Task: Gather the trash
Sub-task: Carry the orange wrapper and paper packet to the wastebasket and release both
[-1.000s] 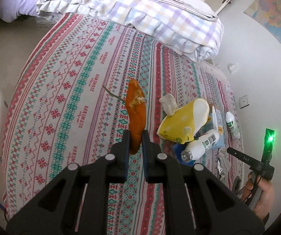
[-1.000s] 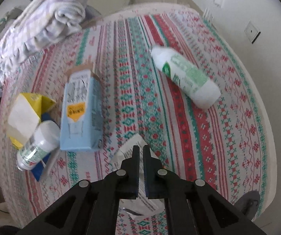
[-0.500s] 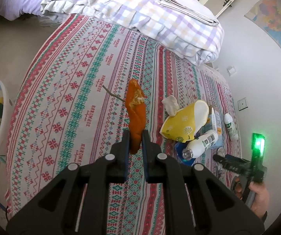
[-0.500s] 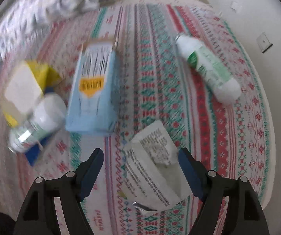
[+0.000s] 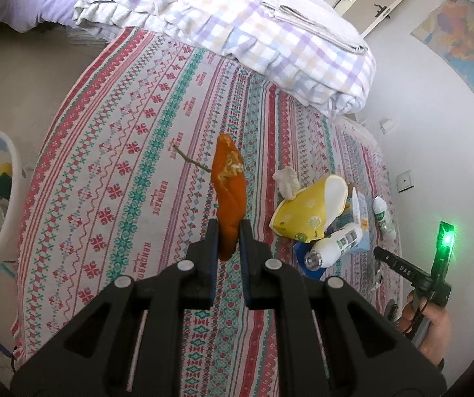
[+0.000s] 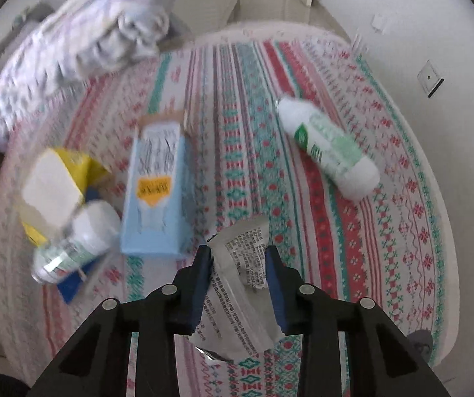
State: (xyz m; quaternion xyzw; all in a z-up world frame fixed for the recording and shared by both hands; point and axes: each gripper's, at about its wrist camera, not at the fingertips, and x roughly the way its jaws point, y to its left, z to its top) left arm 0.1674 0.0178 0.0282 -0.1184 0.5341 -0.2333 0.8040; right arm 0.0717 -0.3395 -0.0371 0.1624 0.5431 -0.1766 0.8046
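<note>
My left gripper (image 5: 227, 235) is clamped on the lower end of an orange peel strip (image 5: 229, 185), held up above the patterned bedspread (image 5: 121, 172). White bin (image 5: 4, 198) sits on the floor off the bed's left edge. My right gripper (image 6: 238, 258) has just been closing, jaws partly open around a silver printed wrapper (image 6: 240, 284) lying on the bed; can't tell if pads are touching it yet. Nearby on the bed: blue carton (image 6: 157, 192), white-green bottle (image 6: 328, 147) well to the right, yellow pouch (image 6: 58, 178), small jar (image 6: 78, 241) beside the carton
</note>
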